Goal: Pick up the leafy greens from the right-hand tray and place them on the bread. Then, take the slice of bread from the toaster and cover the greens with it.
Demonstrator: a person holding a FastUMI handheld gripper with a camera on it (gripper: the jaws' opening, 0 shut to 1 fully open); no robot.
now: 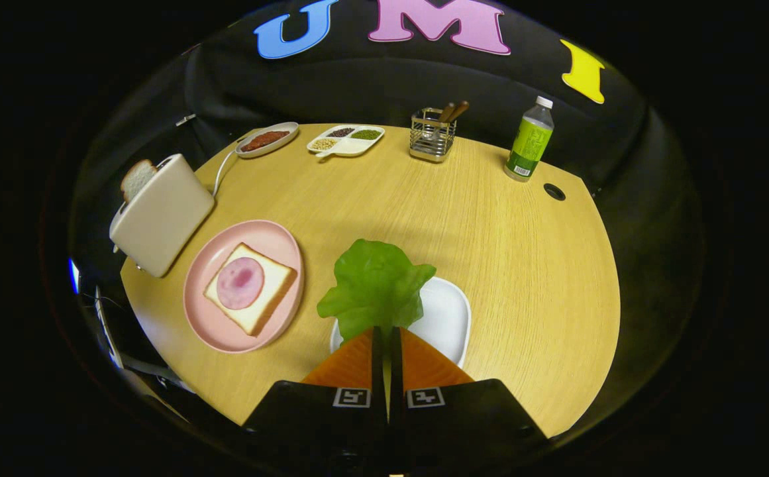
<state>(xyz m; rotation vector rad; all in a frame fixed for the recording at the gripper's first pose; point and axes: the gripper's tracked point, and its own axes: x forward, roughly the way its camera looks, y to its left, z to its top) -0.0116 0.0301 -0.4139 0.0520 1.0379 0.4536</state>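
We see the hand-held gripper point(387, 329) pointing forward and a little downward over the table point(523, 265). Its two fingers point(358, 361) stand almost together, with only a thin gap between them, and their tips pinch the leafy greens point(374, 285).

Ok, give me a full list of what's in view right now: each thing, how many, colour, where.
leafy greens: 1, green, pinched between the fingers, over the white tray
white tray: 1, white, just ahead of the fingers
bread with ham: 1 slice, on pink plate
pink plate: 1, left of tray
toaster: 1, cream, beyond plate
bread slice: 1, in toaster
oval dish: 1, far side
divided dish: 1, white, far side
wire holder: 1, metal
bottle: 1, green
table: 1, wood
gripper: 1, shut on greens
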